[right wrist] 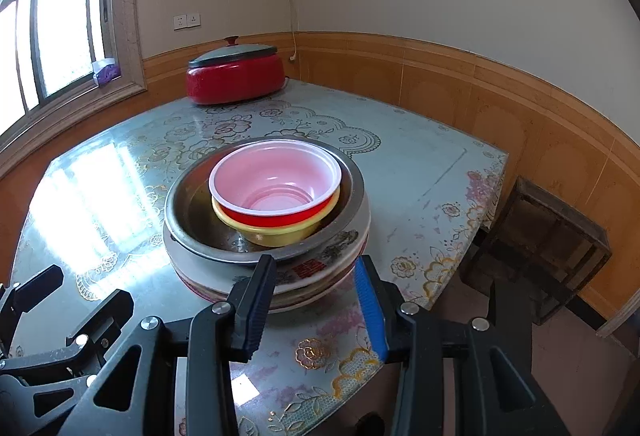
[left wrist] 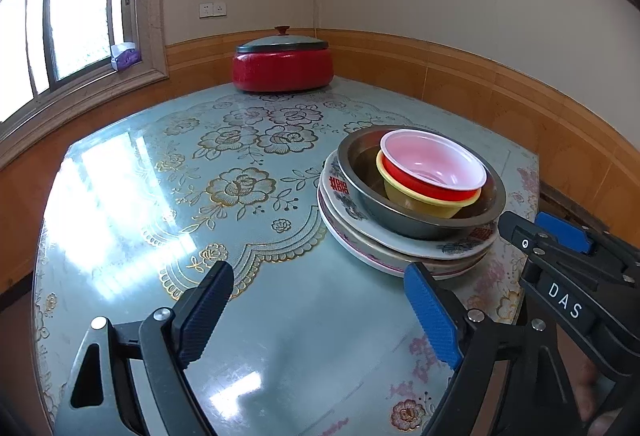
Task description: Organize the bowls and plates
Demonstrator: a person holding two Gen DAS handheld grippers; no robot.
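A stack stands on the table's right side: several patterned plates point(left wrist: 404, 240) point(right wrist: 320, 268) at the bottom, a steel bowl point(left wrist: 360, 172) point(right wrist: 184, 212) on them, a yellow bowl point(left wrist: 424, 202) point(right wrist: 276, 232) inside it, and a red bowl with a pale inside point(left wrist: 432, 160) point(right wrist: 272, 176) on top. My left gripper point(left wrist: 320, 296) is open and empty, low over the table just left of the stack. My right gripper point(right wrist: 316, 276) is open, its fingers either side of the plates' near edge. It also shows in the left wrist view point(left wrist: 560, 248).
A red lidded pot point(left wrist: 282, 64) point(right wrist: 234, 74) stands at the table's far edge near the wall. The glass-topped floral table point(left wrist: 240, 188) point(right wrist: 420, 172) has its right edge close to the stack. A dark wooden stool point(right wrist: 536, 244) stands beyond that edge. A window is at the left.
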